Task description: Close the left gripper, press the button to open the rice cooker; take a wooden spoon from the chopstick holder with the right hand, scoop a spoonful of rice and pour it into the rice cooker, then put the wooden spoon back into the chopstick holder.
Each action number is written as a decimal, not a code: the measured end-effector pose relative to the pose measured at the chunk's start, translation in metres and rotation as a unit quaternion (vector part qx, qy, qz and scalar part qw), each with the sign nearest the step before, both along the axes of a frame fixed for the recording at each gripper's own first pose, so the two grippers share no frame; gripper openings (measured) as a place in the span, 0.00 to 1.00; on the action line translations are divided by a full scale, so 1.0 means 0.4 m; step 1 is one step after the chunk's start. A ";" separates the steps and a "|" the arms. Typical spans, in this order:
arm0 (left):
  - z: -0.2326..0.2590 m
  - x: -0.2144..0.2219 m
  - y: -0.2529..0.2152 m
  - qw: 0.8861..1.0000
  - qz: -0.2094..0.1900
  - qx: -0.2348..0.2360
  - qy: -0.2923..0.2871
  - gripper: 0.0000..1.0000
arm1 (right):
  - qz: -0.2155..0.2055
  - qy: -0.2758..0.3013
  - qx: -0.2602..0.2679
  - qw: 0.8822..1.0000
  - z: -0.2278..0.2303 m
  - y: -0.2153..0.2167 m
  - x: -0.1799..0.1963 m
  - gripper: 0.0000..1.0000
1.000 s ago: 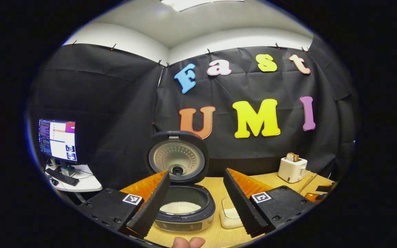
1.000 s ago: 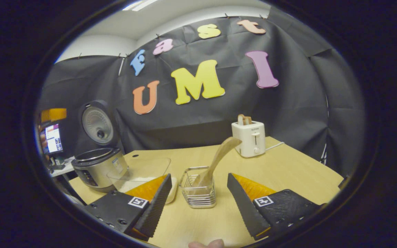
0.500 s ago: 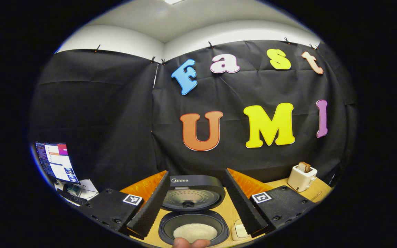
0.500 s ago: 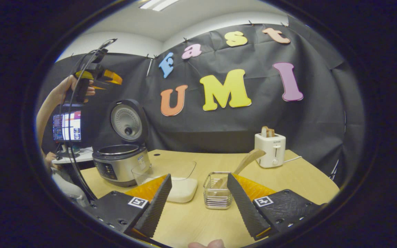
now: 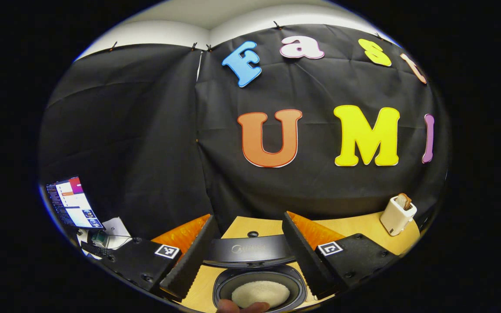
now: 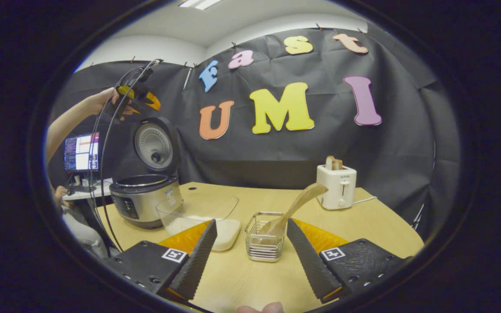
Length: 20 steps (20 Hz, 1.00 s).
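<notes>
The right gripper (image 6: pixel 250 256), its two black ridged fingers spread wide and holding nothing, hangs low in the right gripper view above a pale wooden table (image 6: pixel 363 226), with the wire chopstick holder (image 6: pixel 265 237) framed between the fingertips, well short of contact. A wooden spoon (image 6: pixel 296 206) leans out of that basket toward the upper right, its broad end high and its lower end buried among the wires. The spoon looks light, stiff and smooth, so it should lift easily but could swivel in a loose pinch; the bare shaft just above the basket rim appears the best place to hold. The basket itself looks light enough to tip or slide if the spoon drags on it. Left of it sits a clear container of rice (image 6: pixel 209 221), partly masked by the gripper's left finger. At the left of the frame the rice cooker (image 6: pixel 144 198) stands with its lid up, and above it a hand holds the left gripper (image 6: pixel 139 93), too small there to judge. In the left gripper view the left gripper (image 5: pixel 248 256) shows its fingers apart over the rice cooker (image 5: pixel 259 289), white rice in the pot, the front rim cut off at the bottom edge. A white toaster (image 6: pixel 336 187) stands at the back.
</notes>
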<state>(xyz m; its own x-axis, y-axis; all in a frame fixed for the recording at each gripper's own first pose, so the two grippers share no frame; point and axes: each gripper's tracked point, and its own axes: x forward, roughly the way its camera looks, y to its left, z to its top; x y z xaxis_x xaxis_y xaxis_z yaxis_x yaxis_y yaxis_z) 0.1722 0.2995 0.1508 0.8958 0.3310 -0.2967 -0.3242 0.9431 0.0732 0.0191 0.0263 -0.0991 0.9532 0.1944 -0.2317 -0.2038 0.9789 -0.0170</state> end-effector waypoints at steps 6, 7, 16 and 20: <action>-0.038 0.022 -0.007 1.000 -0.005 -0.012 0.024 0.99 | 0.006 0.005 0.005 1.000 -0.004 0.010 -0.011 0.92; -0.045 0.018 -0.007 0.999 -0.004 -0.016 0.031 0.99 | 0.005 0.004 0.007 1.000 -0.002 0.008 -0.015 0.92; -0.086 -0.099 -0.063 1.000 -0.014 -0.022 0.015 0.99 | 0.008 -0.007 0.016 1.000 0.030 0.005 -0.025 0.95; -0.129 -0.182 -0.098 1.000 -0.013 -0.015 -0.006 0.99 | 0.005 -0.021 0.013 1.000 0.055 -0.011 -0.031 0.95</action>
